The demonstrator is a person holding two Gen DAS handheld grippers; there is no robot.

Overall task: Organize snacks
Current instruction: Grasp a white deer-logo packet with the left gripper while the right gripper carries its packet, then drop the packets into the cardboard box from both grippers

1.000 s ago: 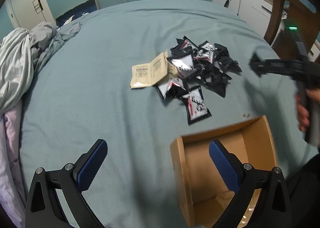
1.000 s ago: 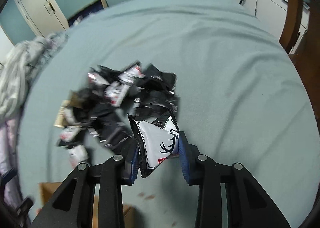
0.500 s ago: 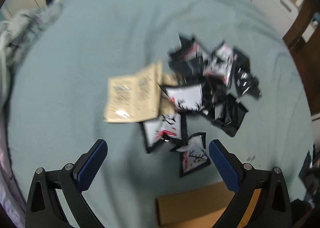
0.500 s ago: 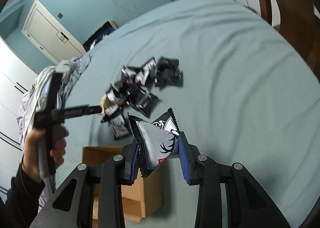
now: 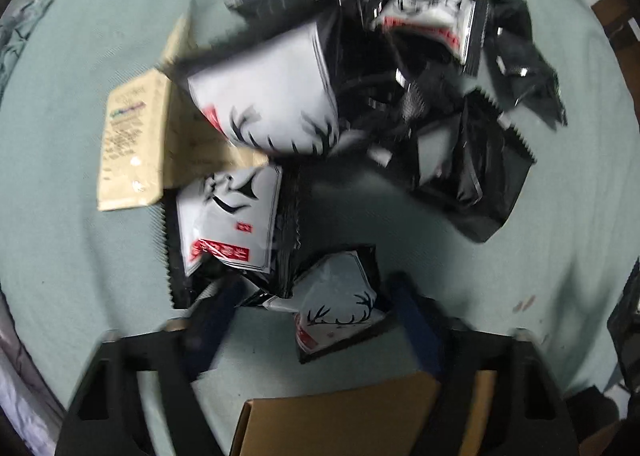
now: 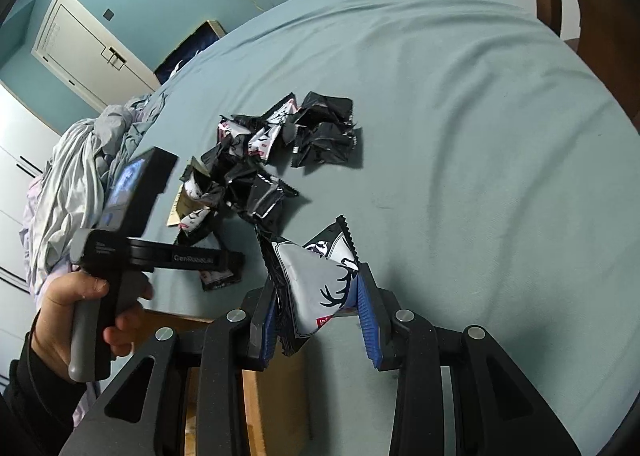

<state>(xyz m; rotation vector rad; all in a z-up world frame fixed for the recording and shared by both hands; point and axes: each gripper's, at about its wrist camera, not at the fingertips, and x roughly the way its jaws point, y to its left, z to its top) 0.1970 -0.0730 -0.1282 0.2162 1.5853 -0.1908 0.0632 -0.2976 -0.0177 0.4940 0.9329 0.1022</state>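
Down toward the pile the left claw (image 5: 316, 320) has dropped since half a second ago, so the packets now fill its view, blurred by motion; its two blue ribbed pads stand apart on either side of one small white-and-black antlered snack packet (image 5: 340, 312) lying on the bed (image 5: 60, 236). Whether the pads touch that packet cannot be told. In the right wrist view the right claw (image 6: 320, 320) is clamped on one crinkled foil snack pouch (image 6: 316, 280), silver-white with black antlers, a red label and saw-tooth sealed edges, held up over the edge of the single brown cardboard box (image 6: 256, 408), whose smooth flat wall also shows at the bottom of the left view. The heap of packets (image 6: 276, 159) lies on the bed's soft, wrinkled teal sheet: glossy black ones mixed with white-faced ones, too overlapped to count, plus one flat tan paper sachet (image 5: 132, 147) with printed text at the heap's left edge. A rumpled grey blanket (image 6: 76, 191) is bunched at the bed's left side. One bare hand (image 6: 80, 320) grips the left tool's grey handle.
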